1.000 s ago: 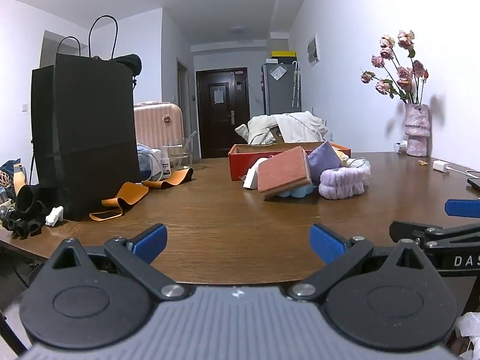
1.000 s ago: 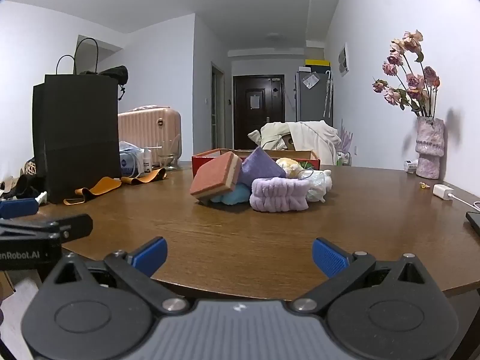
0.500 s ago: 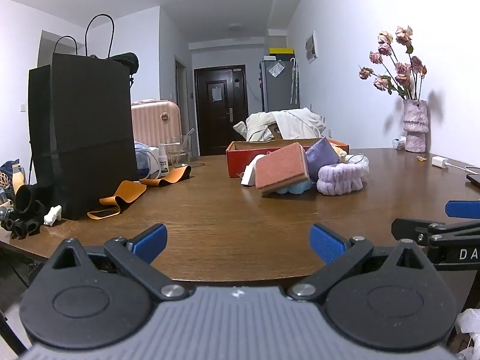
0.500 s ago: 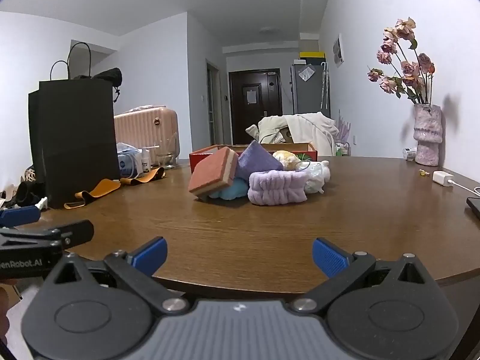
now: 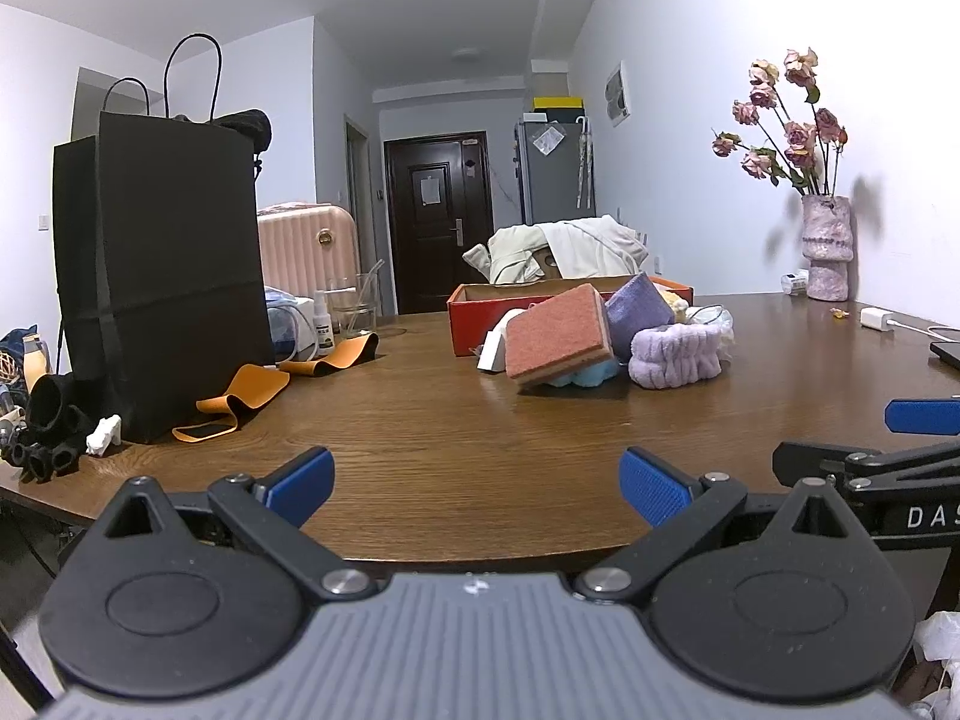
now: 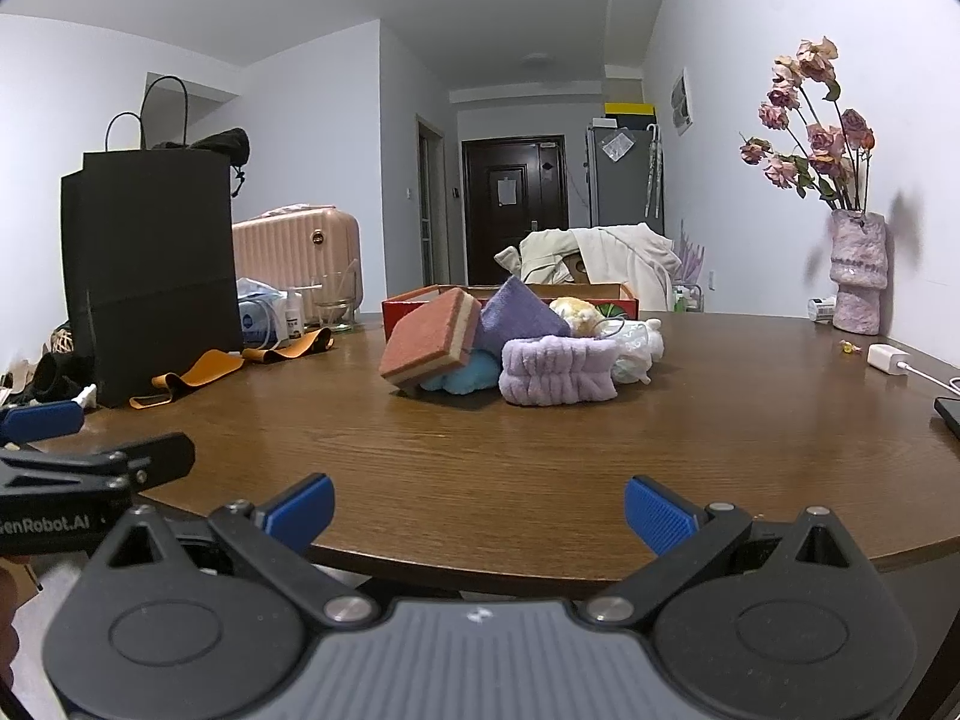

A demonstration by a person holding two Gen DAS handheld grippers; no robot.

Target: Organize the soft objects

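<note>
A pile of soft things lies mid-table: a red-and-cream sponge point(image 5: 555, 333) point(image 6: 429, 339), a purple cloth point(image 5: 639, 309) point(image 6: 522, 315), a lilac fluffy headband point(image 5: 675, 355) point(image 6: 558, 369), a light blue soft item point(image 5: 585, 373) point(image 6: 462, 375) underneath, and a yellow plush point(image 6: 573, 312) and white plush point(image 6: 636, 348) behind. A red box point(image 5: 474, 324) point(image 6: 402, 309) stands just behind the pile. My left gripper point(image 5: 477, 486) is open and empty over the table's near edge. My right gripper point(image 6: 480, 510) is open and empty, level with it, to its right.
A tall black paper bag point(image 5: 159, 276) stands at the left with orange straps point(image 5: 240, 399) in front of it. A vase of dried roses point(image 6: 855, 276), a white charger point(image 6: 888, 357) and a dark device point(image 6: 948, 411) are at the right. A pink suitcase point(image 6: 300, 264) stands behind the table.
Both views have shifted slightly; the pile sits a little lower and nearer in frame. Both grippers stay open and empty.
</note>
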